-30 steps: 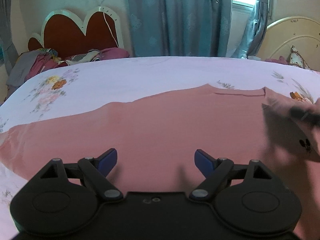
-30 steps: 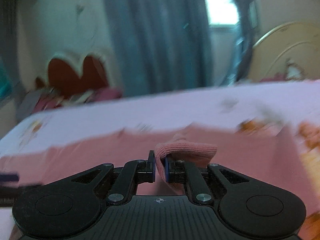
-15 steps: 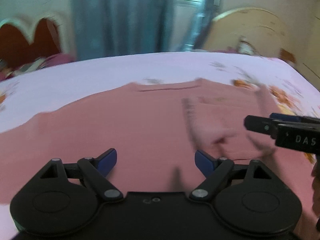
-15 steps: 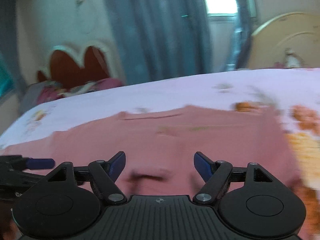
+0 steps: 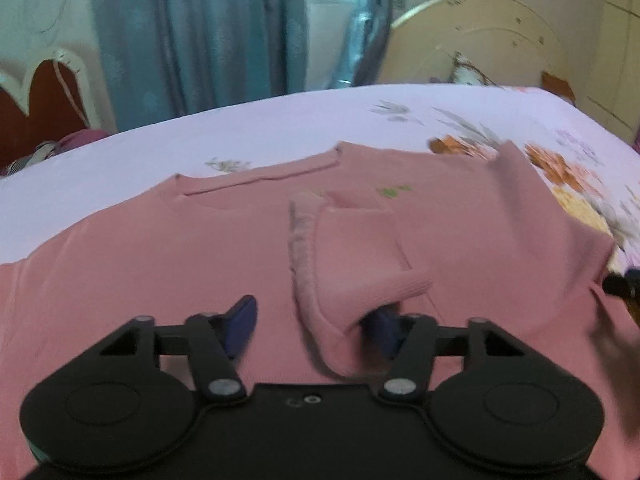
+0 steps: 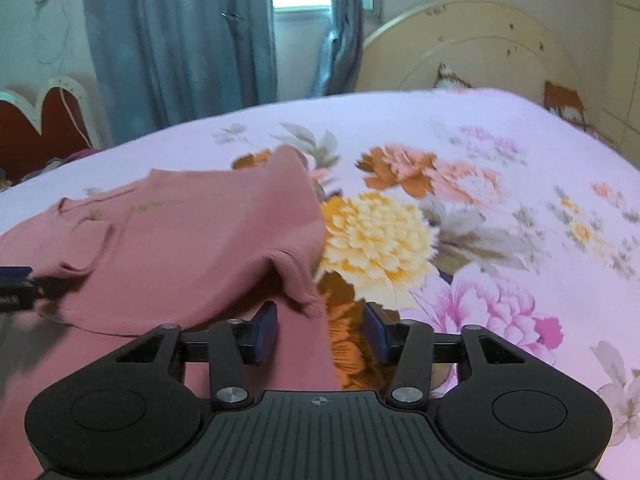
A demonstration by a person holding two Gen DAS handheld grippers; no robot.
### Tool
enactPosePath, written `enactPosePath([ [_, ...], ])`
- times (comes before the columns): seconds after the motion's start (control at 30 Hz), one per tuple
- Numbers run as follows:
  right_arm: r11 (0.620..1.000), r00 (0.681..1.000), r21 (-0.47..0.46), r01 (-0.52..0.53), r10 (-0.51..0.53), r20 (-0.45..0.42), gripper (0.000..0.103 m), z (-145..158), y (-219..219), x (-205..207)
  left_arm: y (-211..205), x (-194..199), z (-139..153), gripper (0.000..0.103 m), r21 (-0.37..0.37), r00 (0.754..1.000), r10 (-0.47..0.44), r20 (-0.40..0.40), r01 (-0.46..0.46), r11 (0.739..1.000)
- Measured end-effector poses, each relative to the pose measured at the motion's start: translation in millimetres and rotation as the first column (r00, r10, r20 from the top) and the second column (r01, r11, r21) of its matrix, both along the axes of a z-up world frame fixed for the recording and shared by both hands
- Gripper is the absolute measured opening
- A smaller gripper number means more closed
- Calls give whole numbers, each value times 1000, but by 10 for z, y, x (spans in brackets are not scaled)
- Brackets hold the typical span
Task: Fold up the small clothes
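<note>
L gripper jaws spread wide, low over pink sweater, nothing clamped. Folded-over sleeve lies across the chest; its ribbed cuff end drapes over the R blue pad, L pad is bare over flat knit. Can't tell if cuff touches the pad or just hides it.

R gripper also released, jaws apart, sitting at sweater's R side edge. Knit bunches up into a ridge just ahead of the L pad; the fabric edge runs between the pads, w/ bedsheet under the R one.

Sweater lies face up on bed, neckline toward far side. Sheet past neckline and to the R of garment is open, floral print only. Curtains and cream headboard sit beyond far bed edge. Both views motion-blurred.
</note>
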State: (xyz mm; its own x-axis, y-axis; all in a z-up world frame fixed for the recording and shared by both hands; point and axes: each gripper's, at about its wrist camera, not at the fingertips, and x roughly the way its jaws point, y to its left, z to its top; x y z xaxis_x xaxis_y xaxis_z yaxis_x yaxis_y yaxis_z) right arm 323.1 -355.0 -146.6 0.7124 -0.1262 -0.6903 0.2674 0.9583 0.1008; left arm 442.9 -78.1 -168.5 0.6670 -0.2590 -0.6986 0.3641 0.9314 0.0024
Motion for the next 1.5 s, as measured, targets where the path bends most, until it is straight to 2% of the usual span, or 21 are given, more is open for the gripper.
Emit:
enactPosePath([
  [0.07, 1000, 1000, 9, -1, 1, -1, 48, -41, -8, 79, 113, 57, 20, 34, -79, 1000, 17, -14, -18, 997],
  [0.1, 1000, 1000, 11, -7, 7, 5, 48, -45, 0, 115, 161, 64, 43, 19, -114, 1000, 24, -15, -26, 993],
  [0.13, 1000, 1000, 9, -13, 13, 10, 48, -52, 9, 162, 222, 72, 77, 11, -143, 999, 48, -7, -48, 989],
  [0.2, 1000, 1000, 8, -22, 22, 11, 43, -75, 25, 266, 308, 55, 165, 8, -177, 997, 77, 33, -70, 982],
  [0.23, 999, 1000, 23, -28, 27, 5, 20, -91, 21, 317, 370, 40, 217, 8, -196, 994, 92, 55, -80, 977],
  [0.27, 999, 1000, 35, -24, 24, -1, 12, -101, 14, 352, 440, 25, 261, 8, -220, 992, 107, 71, -89, 971],
  [0.4, 998, 1000, 63, -21, 19, 22, 9, -42, -2, 310, 785, -122, 325, 7, -265, 970, 216, 110, -181, 947],
  [0.5, 997, 998, 53, -50, 48, 39, 8, 11, 50, 257, 996, -185, 163, 7, -267, 962, 266, 57, -242, 933],
  [0.6, 999, 999, 26, -29, 29, -14, 8, -95, 58, 276, 1015, -176, -31, 7, -233, 964, 266, 1, -258, 938],
  [0.7, 999, 1000, 54, 6, -5, -23, 8, -121, -46, 217, 997, -159, -50, 8, -217, 965, 264, 2, -257, 942],
  [0.77, 999, 999, 53, -8, 10, -35, 8, -115, -51, 171, 1022, -167, -35, 11, -204, 964, 267, 6, -260, 944],
  [0.83, 998, 998, 45, -40, 42, -53, 8, -74, -44, 111, 1047, -153, -66, 28, -172, 961, 277, -30, -278, 945],
  [0.9, 998, 998, 55, -38, 41, -52, 8, -13, -72, 13, 1121, -221, -43, 35, -158, 955, 294, -23, -294, 943],
  [0.93, 997, 998, 62, -36, 38, -43, 8, 23, -88, -38, 1170, -263, -12, 49, -145, 953, 304, -12, -302, 942],
  [1.0, 998, 1000, 64, -26, 27, -15, 8, 111, -111, -102, 1232, -321, 76, 66, -146, 947, 322, 20, -316, 938],
  [1.1, 997, 999, 61, -37, 36, 16, 8, 214, -129, -24, 1203, -315, 233, 69, -175, 951, 305, 60, -290, 941],
  [1.23, 994, 999, 98, -48, 47, 15, 9, 181, -152, 331, 984, -173, 241, 69, -200, 967, 252, 37, -240, 950],
  [1.37, 994, 998, 88, -70, 70, 7, 9, 107, -93, 696, 789, -65, 112, 70, -149, 979, 199, 37, -191, 970],
  [1.5, 993, 994, 50, -106, 107, -8, 9, 15, 42, 957, 836, -28, -78, 71, -96, 975, 216, -41, -219, 971],
])
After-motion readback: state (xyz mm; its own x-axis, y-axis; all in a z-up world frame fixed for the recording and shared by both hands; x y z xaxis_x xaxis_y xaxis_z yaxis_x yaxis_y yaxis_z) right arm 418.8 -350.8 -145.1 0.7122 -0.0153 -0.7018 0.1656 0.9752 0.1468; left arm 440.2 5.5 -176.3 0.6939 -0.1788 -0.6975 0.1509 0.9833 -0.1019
